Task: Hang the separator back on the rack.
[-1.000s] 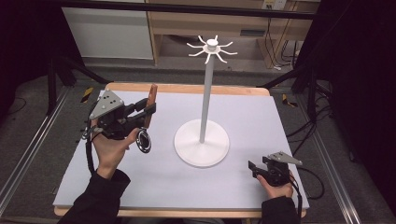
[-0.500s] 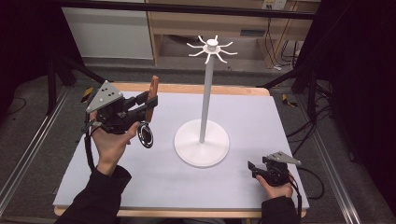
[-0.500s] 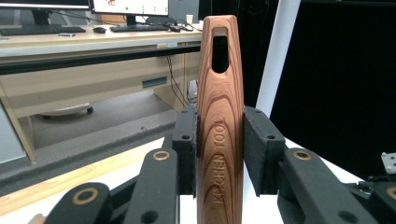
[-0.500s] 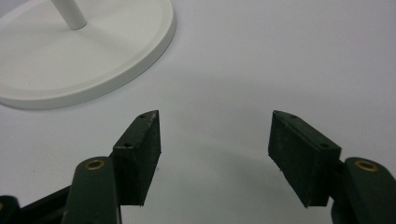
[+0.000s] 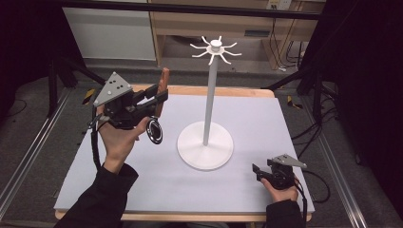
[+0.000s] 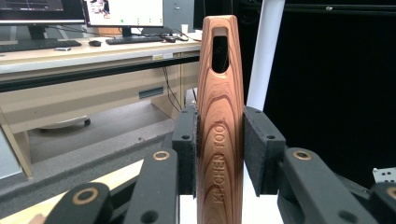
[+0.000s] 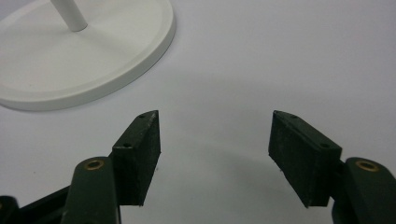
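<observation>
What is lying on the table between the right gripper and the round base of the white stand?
Nothing: in the right gripper view, bare white tabletop runs from the open right gripper to the stand's base. The high view agrees.

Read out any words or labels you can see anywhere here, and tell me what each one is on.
"KITCHEN TOOL": engraved lengthwise along the wooden handle clamped in the left tool.
Monitors on the background desk: screen content too small and blurred to read.
Sticker on the desk edge: unreadable.
White stand: no markings seen.
</observation>
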Action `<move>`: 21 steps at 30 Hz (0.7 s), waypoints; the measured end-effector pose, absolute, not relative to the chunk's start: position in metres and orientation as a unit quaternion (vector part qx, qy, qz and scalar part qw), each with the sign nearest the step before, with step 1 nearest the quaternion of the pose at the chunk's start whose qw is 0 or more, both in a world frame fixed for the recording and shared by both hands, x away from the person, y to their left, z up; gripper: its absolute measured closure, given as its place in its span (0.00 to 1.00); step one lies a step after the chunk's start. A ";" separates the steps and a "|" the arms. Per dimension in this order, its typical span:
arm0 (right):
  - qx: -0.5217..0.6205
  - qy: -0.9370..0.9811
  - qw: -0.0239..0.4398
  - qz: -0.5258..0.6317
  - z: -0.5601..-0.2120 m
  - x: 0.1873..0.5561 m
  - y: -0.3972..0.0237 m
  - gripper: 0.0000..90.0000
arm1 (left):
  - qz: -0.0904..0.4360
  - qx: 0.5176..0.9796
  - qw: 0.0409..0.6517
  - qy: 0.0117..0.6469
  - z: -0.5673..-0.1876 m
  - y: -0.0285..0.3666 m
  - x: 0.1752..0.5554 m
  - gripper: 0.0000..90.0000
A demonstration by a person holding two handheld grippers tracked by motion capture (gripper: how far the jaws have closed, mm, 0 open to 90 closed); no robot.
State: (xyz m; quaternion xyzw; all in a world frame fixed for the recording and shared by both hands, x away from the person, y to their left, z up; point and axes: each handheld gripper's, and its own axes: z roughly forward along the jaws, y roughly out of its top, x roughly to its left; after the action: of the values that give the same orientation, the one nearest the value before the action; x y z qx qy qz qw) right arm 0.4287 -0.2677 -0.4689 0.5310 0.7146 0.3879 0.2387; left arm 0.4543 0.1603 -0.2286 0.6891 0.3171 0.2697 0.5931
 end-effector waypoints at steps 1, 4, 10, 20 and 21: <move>0.531 0.714 0.239 0.388 -0.469 0.429 -0.268 0.38 | 0.271 0.690 0.593 0.315 -0.227 0.159 0.455 0.75; 0.532 0.713 0.238 0.389 -0.469 0.429 -0.268 0.38 | 0.268 0.690 0.595 0.313 -0.224 0.155 0.456 0.75; 0.532 0.713 0.238 0.390 -0.469 0.429 -0.268 0.38 | 0.269 0.691 0.600 0.301 -0.217 0.148 0.456 0.75; 0.532 0.713 0.238 0.390 -0.469 0.429 -0.268 0.38 | 0.270 0.690 0.600 0.301 -0.206 0.141 0.456 0.75; 0.531 0.713 0.237 0.390 -0.469 0.429 -0.268 0.38 | 0.271 0.689 0.601 0.301 -0.205 0.141 0.456 0.75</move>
State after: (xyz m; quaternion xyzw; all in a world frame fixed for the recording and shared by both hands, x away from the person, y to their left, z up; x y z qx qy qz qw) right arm 0.4288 -0.2680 -0.4689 0.5315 0.7134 0.3903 0.2372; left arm 0.4557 0.1413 -0.2050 0.6891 0.3005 0.2711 0.6011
